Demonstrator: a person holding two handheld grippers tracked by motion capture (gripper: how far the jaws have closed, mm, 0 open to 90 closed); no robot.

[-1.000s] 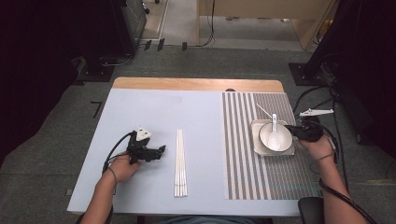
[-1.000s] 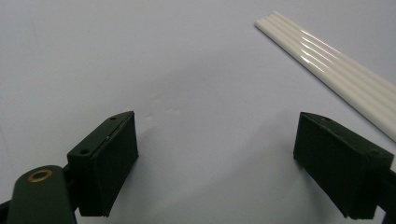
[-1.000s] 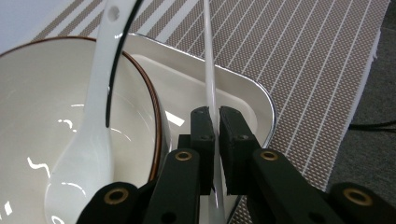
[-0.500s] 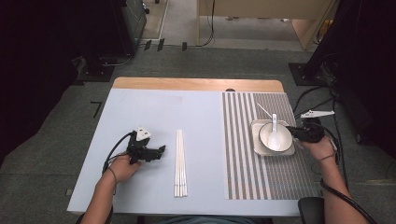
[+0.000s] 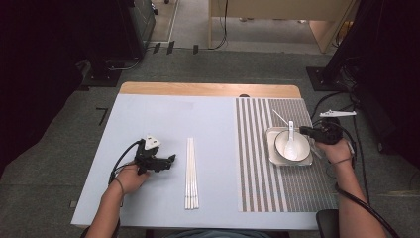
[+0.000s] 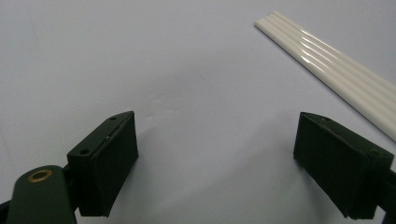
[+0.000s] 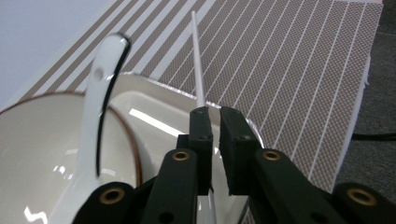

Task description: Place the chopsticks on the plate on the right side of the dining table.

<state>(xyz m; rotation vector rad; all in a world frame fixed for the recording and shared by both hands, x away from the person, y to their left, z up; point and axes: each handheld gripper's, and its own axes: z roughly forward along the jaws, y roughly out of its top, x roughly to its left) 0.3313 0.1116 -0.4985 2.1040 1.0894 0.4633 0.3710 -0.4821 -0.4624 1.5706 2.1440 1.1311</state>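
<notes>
My right gripper (image 5: pixel 303 132) hovers at the right edge of a square white plate (image 5: pixel 271 152) and is shut on a thin white chopstick (image 7: pixel 198 60). Its jaws have just been closing with the stick between them. The chopstick (image 5: pixel 279 117) slants away to the upper left over the striped placemat (image 5: pixel 255 178). On the plate stands a white bowl (image 5: pixel 292 148) with a white spoon (image 7: pixel 95 107) leaning in it. My left gripper (image 6: pixel 217 158) rests open on the blue table, nothing between its jaws. Several white chopsticks (image 5: pixel 191 173) lie side by side just right of it.
The blue tabletop (image 5: pixel 163 114) runs back to a wooden strip (image 5: pixel 208 89) at its far edge. Cables trail from both grippers. Dark equipment and floor cables surround the table.
The right gripper has shifted only slightly at the plate's edge, keeping the chopstick. The left hand and the row of chopsticks have stayed put.
</notes>
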